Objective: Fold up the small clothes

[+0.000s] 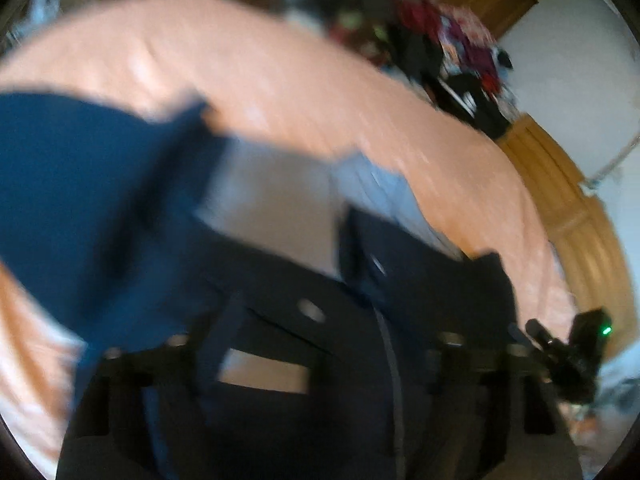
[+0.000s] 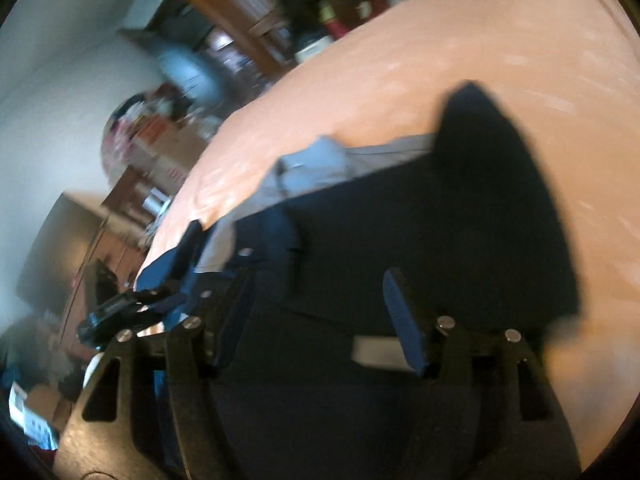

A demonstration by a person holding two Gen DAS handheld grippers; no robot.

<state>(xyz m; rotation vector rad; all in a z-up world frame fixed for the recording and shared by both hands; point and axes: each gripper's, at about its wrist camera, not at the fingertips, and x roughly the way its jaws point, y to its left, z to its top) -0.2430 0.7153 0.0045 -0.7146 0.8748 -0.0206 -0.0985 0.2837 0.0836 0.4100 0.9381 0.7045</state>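
**Dark garment draped over both grippers above the bed**

We see first the peach bedspread (image 1: 280, 80), which fills most of both views and is the surface we work over. Beyond its far edge stands a heap of mixed clothes (image 1: 448, 40) against wooden furniture, well apart from our work.

Next in size is the dark navy garment (image 2: 460, 220), the thing we are folding. It lies across the bedspread and hangs over both tools, a bluer part of it spreading to the left in the left wrist view. Beneath or beside it shows a light grey cloth (image 2: 316, 160); we cannot tell whether this is the garment's inner side or a separate piece.

The right gripper (image 2: 320, 320) has its jaws set wide apart, the blue-padded fingers (image 2: 404, 320) clear of each other, with cloth lying between and behind them but nothing pinched. The left gripper (image 1: 312, 320) is smeared by blur and buried in fabric; we cannot tell how its jaws stand or whether they hold anything.

We judge the risks thus: with the right jaws holding nothing, the cloth may slide off and bunch; loose fabric may snag on a finger; and a blind grasp could catch the grey layer along with the navy one.
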